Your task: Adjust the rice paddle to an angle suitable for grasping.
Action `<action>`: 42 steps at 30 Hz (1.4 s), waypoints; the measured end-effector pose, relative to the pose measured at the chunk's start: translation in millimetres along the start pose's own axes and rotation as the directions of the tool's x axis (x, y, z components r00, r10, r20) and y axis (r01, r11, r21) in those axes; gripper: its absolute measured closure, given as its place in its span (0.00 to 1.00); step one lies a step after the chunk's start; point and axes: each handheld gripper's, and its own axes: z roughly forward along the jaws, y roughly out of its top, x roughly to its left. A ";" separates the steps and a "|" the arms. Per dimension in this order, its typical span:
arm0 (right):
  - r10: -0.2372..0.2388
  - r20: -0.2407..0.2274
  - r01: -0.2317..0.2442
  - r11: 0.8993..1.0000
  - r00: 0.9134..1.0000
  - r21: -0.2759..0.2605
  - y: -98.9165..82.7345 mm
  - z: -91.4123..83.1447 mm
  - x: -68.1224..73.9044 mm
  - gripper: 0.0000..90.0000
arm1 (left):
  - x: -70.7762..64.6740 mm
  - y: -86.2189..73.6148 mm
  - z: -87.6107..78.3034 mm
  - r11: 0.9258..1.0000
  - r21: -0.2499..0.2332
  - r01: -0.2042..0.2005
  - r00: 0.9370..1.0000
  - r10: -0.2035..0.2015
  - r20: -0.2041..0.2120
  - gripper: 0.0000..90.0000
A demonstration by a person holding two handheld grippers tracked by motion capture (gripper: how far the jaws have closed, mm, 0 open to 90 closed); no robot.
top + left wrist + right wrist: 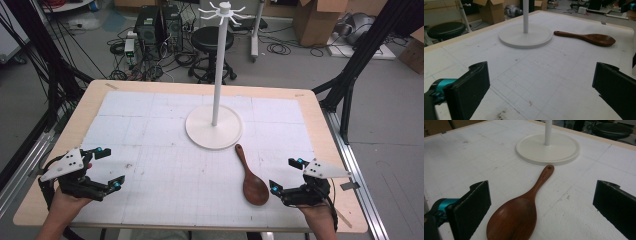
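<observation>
At the left edge of the high view, a hand holds the left gripper (106, 167) low over the near-left part of the white gridded mat (165, 150), its jaws spread wide with nothing between them; the left gripper view (539, 87) confirms this, showing only bare, lightly stained mat between the two black pads. Further right, near the middle of the table (60, 200) and toward its far side, stands the white rack (215, 127), a round flat base with a thin upright pole topped by short radiating pegs. Just in front of the base and slightly right lies the wooden spoon (251, 181), flat on the mat, its handle end (with a small hole, clear in the right gripper view) close to the rim of the base but not touching it, and its bowl toward the person. At the right, the right gripper (286, 174) rests low just beside the spoon's bowl, its jaws also wide apart and holding nothing. In the right gripper view (541, 207) the spoon (521, 212) lies between the two pads, nearer the left-hand one, with neither pad touching it.
</observation>
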 end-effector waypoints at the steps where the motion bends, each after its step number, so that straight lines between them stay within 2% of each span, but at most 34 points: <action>1: -0.005 0.005 0.005 1.000 1.000 0.001 -0.1 0.5 -0.7 0.01 | 0.7 -0.1 0.3 1.000 0.004 0.001 1.000 -0.001 -0.004 0.02; 8: 0.003 0.011 -0.003 1.000 1.000 0.020 -3.2 -1.1 -3.2 0.01 | 0.8 -1.0 0.9 1.000 0.006 -0.002 1.000 0.002 -0.006 0.02; 11: 0.008 0.030 -0.009 1.000 1.000 0.020 -2.5 -4.4 -1.8 0.01 | 1.0 -0.9 0.9 1.000 -0.001 -0.002 1.000 0.002 -0.002 0.02; 16: -0.014 0.044 0.013 1.000 0.999 0.028 -2.0 -8.5 0.4 0.01 | 1.3 -0.4 3.3 1.000 -0.004 -0.004 1.000 0.004 0.004 0.02; 20: -0.015 0.046 0.014 1.000 0.999 0.024 -1.8 -10.1 0.2 0.01 | 1.5 0.4 4.9 1.000 -0.004 -0.007 1.000 0.007 0.004 0.02; 25: -0.001 0.031 0.001 1.000 1.000 0.027 -0.3 -8.2 -0.9 0.01 | 2.1 0.4 4.6 1.000 -0.007 -0.001 1.000 0.001 0.001 0.02; 28: 0.019 0.007 -0.019 0.998 1.000 0.057 1.8 -5.3 -0.4 0.05 | 1.7 0.4 4.9 1.000 -0.005 -0.005 1.000 0.005 0.000 0.02; 32: -0.007 0.010 0.007 0.998 1.000 0.066 3.3 -1.2 1.7 0.05 | 0.8 0.3 5.2 1.000 -0.001 -0.006 1.000 0.006 0.001 0.02; 42: -0.016 -0.001 0.016 0.996 1.000 0.085 7.6 8.2 4.4 0.04 | -0.2 -0.1 5.2 1.000 0.002 -0.007 1.000 0.007 0.001 0.02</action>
